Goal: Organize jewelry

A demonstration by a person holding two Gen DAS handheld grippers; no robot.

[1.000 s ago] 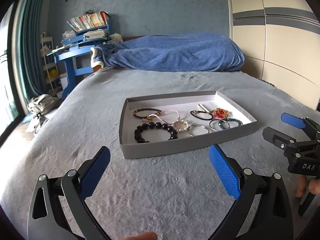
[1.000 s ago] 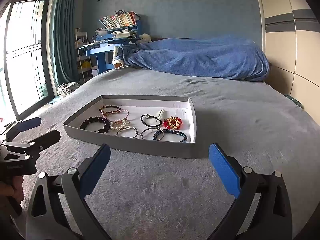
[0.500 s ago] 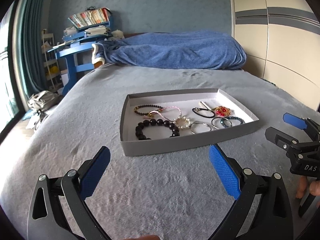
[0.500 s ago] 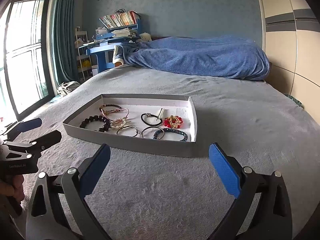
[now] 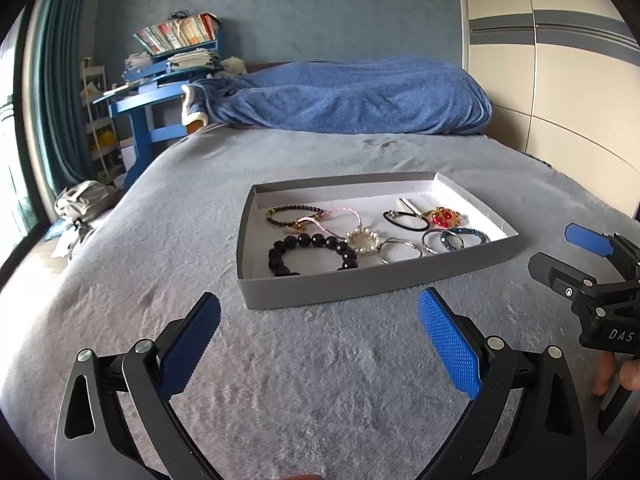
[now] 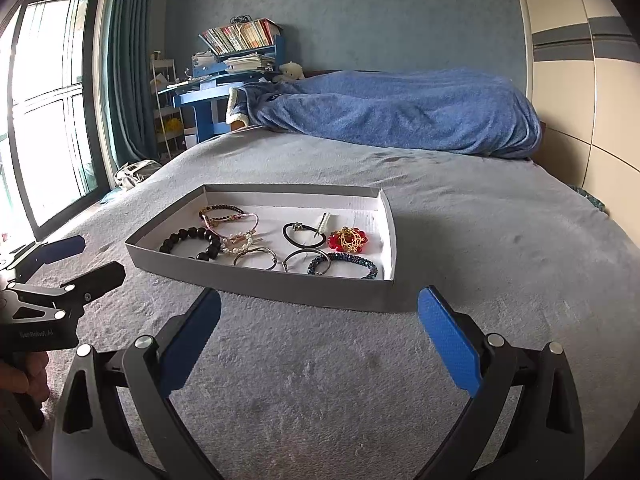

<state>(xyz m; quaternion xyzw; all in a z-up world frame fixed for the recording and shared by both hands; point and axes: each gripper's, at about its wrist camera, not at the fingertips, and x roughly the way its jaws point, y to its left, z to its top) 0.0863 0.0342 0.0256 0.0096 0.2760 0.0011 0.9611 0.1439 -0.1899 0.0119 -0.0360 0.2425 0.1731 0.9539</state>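
Note:
A shallow grey tray (image 5: 360,286) (image 6: 280,286) lies on the grey bed and holds several pieces of jewelry: a black bead bracelet (image 5: 312,254) (image 6: 192,242), a pearl ring bracelet (image 5: 363,241), a pink cord bracelet (image 6: 232,224), silver bangles (image 5: 400,249) (image 6: 256,258), a black hair tie (image 5: 406,220) (image 6: 304,235), a red and gold ornament (image 5: 442,217) (image 6: 347,239) and a blue bead bracelet (image 5: 464,236) (image 6: 344,263). My left gripper (image 5: 320,344) and right gripper (image 6: 318,344) are both open and empty, just in front of the tray.
A blue blanket (image 5: 352,96) is heaped at the far end of the bed. A blue desk (image 5: 148,108) piled with books stands at the far left, a bag (image 5: 80,200) on the floor. A wardrobe (image 5: 560,80) lines the right. A window (image 6: 48,112) is at left.
Both grippers have moved slightly closer to the tray and stayed open. The jewelry has not moved.

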